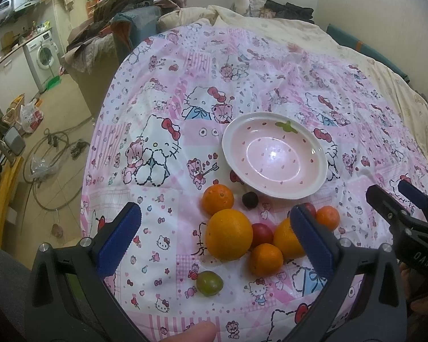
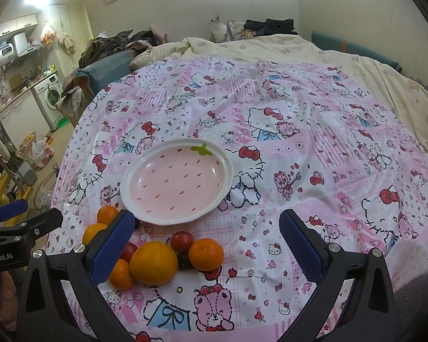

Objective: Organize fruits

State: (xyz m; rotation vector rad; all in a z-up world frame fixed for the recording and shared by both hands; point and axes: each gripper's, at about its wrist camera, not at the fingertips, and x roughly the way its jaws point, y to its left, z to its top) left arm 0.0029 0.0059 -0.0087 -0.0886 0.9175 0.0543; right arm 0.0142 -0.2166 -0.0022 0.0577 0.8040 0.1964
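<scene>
On the pink bedspread [image 1: 162, 91], fruit pile [image 1: 236, 236] lies just before the empty plate [image 1: 234, 131], between the spread left gripper [image 1: 214, 236]; right gripper [image 2: 205, 245], equally spread, hovers just rightward.

**Glossy glaze, soft cloth, ribbed pads**

The strawberry-patterned plate [image 1: 274, 154] looks like glazed ceramic, smooth and shiny, with a bright glare spot in its well. The printed Hello Kitty bedsheet [image 1: 162, 108] is thin cloth with a slight sheen, creased in places. The large orange [image 1: 228, 234] has finely pitted, faintly glossy peel; the green grape [image 1: 210, 282] is smooth-skinned. The left gripper [image 1: 214, 245] and right gripper [image 2: 205, 245] show matt black plastic frames, ribbed blue finger pads [image 1: 119, 236] and bright metal screw heads.
</scene>
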